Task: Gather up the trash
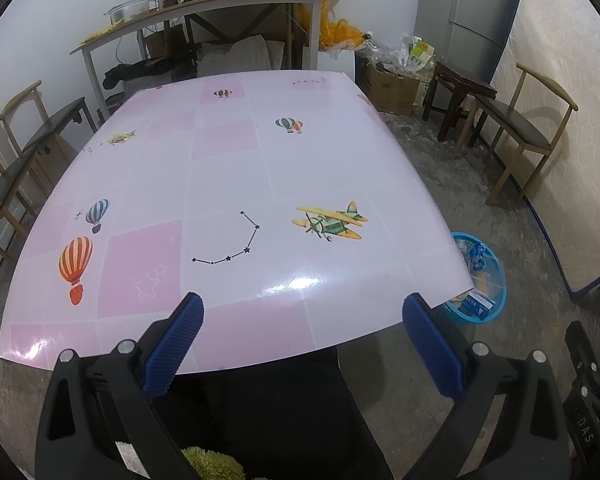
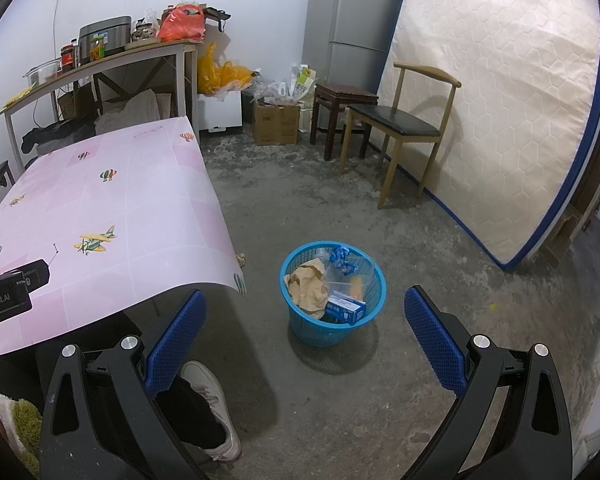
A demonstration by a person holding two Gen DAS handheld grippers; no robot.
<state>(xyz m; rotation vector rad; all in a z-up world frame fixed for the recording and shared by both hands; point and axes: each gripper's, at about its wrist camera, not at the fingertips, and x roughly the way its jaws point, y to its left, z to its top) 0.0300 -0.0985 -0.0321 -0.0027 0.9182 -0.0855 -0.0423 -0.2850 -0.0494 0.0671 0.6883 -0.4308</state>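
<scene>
A: Largest item first. Rectangular table under a glossy pink-and-white checked cloth printed with balloons and biplanes; it fills the left wrist view.

B: Confirmed. On the grey concrete floor, just beside the table's near right corner, stands the round blue plastic mesh basket.

A: Contents?

B: Crumpled brown paper on its left side, a blue-and-white carton at the front, a clear plastic container in the middle, a crinkled blue wrapper at the back. All inside the rim.

A: Tools?

B: Left gripper above the table's near edge, blue pads spread wide, nothing between. Right gripper over the floor, pointing toward the basket, jaws likewise wide apart and holding nothing.
</scene>
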